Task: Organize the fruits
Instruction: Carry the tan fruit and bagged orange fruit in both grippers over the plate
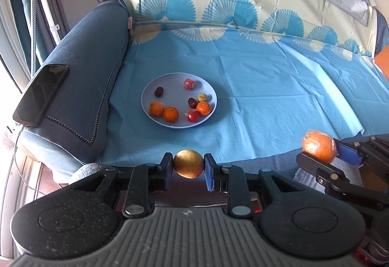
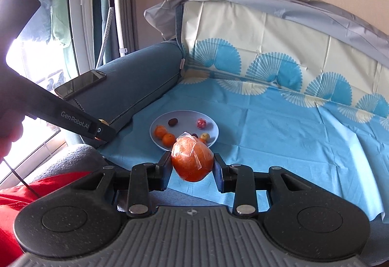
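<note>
A pale blue plate (image 1: 150, 89) sits on the blue cloth and holds several small fruits: oranges (image 1: 171, 114), dark dates (image 1: 159, 91) and wrapped red fruits (image 1: 189, 84). My left gripper (image 1: 188, 165) is shut on a golden-brown round fruit (image 1: 188, 164), held near the cloth's front edge, short of the plate. My right gripper (image 2: 192, 163) is shut on a plastic-wrapped orange (image 2: 192, 161); it also shows at the right of the left wrist view (image 1: 319, 148). The plate (image 2: 159, 121) lies beyond it.
A dark phone (image 1: 41, 94) lies on the blue sofa armrest (image 1: 92, 53) left of the plate. The patterned cloth (image 1: 267, 87) covers the seat and backrest. A white stand (image 2: 119, 12) is by the window. Red fabric (image 2: 14, 203) lies lower left.
</note>
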A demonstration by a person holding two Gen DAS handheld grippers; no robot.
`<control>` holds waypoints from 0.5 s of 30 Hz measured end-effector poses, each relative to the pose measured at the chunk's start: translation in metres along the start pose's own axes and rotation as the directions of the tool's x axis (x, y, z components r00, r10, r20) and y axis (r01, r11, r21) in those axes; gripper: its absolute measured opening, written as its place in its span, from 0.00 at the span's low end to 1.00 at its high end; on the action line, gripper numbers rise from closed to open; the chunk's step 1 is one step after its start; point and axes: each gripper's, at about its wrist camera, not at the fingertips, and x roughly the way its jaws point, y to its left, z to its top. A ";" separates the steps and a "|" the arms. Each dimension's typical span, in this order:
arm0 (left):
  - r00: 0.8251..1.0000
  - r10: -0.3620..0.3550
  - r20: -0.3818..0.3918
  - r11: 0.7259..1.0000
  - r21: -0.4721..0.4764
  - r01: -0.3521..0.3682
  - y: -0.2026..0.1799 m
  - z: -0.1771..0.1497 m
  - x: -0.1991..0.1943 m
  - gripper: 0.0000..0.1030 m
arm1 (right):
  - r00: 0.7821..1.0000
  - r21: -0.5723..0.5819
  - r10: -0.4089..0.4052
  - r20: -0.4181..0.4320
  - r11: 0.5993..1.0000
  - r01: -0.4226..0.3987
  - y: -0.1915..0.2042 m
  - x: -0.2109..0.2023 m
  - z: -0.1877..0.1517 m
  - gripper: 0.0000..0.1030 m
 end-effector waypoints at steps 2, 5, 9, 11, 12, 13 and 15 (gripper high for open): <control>1.000 -0.003 0.007 1.000 -0.005 0.003 0.001 -0.002 -0.003 0.29 | 1.000 -0.011 -0.002 0.005 1.000 0.002 0.004 -0.003 0.000 0.36; 1.000 -0.005 0.019 1.000 -0.014 0.005 0.003 -0.003 -0.007 0.29 | 1.000 -0.027 -0.003 0.014 1.000 0.004 0.006 -0.007 0.001 0.36; 1.000 -0.008 0.027 1.000 -0.015 0.008 0.005 -0.003 -0.009 0.29 | 1.000 -0.034 -0.008 0.019 0.999 0.008 0.010 -0.011 0.001 0.36; 1.000 -0.008 0.026 1.000 -0.015 0.008 0.005 -0.003 -0.009 0.29 | 1.000 -0.038 -0.008 0.018 0.999 0.009 0.011 -0.011 0.000 0.36; 1.000 -0.008 0.026 1.000 -0.016 0.008 0.005 -0.003 -0.009 0.29 | 1.000 -0.040 -0.008 0.017 0.999 0.009 0.011 -0.010 0.001 0.36; 1.000 -0.009 0.026 1.000 -0.016 0.009 0.005 -0.003 -0.009 0.29 | 1.000 -0.041 -0.008 0.016 0.999 0.008 0.012 -0.010 0.000 0.36; 1.000 -0.009 0.023 1.000 -0.018 0.010 0.006 -0.004 -0.009 0.29 | 1.000 -0.044 -0.007 0.014 0.999 0.008 0.011 -0.010 0.001 0.36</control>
